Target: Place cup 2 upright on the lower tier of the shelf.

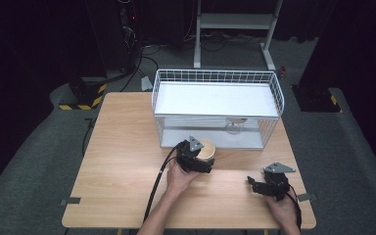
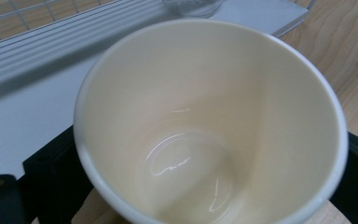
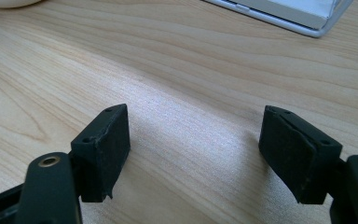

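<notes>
One paper cup (image 1: 207,149) (mouth up, axis vertical), clasped by left hand-held gripper (image 1: 199,157).

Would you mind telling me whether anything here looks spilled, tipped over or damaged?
Nothing stands out: the paper cup between the left gripper jaws is upright, empty and undented, and the wire rack stands square on the table.

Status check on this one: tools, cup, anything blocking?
Left tool straddling the paper cup, grip unconfirmed. Right tool open, empty, over bare table. Wire basket right behind the cup.
</notes>
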### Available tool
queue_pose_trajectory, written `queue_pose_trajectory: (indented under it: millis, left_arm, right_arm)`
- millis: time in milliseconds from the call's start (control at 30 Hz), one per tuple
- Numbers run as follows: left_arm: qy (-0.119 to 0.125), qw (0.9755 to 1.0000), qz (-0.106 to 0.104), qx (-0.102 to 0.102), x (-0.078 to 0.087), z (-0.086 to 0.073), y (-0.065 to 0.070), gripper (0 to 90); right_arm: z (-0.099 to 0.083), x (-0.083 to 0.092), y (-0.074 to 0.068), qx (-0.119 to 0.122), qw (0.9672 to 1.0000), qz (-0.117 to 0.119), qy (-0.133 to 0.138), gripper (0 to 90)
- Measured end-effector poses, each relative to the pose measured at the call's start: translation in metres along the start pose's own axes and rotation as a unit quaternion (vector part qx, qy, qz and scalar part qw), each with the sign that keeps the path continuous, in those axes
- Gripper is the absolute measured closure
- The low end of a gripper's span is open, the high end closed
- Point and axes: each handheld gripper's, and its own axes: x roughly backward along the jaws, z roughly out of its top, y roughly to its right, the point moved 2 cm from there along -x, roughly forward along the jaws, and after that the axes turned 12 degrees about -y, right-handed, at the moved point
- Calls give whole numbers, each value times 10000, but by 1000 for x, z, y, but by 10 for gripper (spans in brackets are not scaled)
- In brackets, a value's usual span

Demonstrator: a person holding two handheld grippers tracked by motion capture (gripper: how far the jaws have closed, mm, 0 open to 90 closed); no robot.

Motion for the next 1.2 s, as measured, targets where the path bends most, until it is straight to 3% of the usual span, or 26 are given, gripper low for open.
queue_pose_trajectory:
  millis: [800, 1200]
  left_arm:
    - [-14, 9999, 130, -82, 1, -1, 1, 91]
    - [24, 9999, 162, 26, 3, -1, 2, 92]
  right_arm:
    - [0, 0, 0, 1, 10000, 1, 1, 249]
    - [0, 0, 0, 1, 10000, 1, 0, 249]
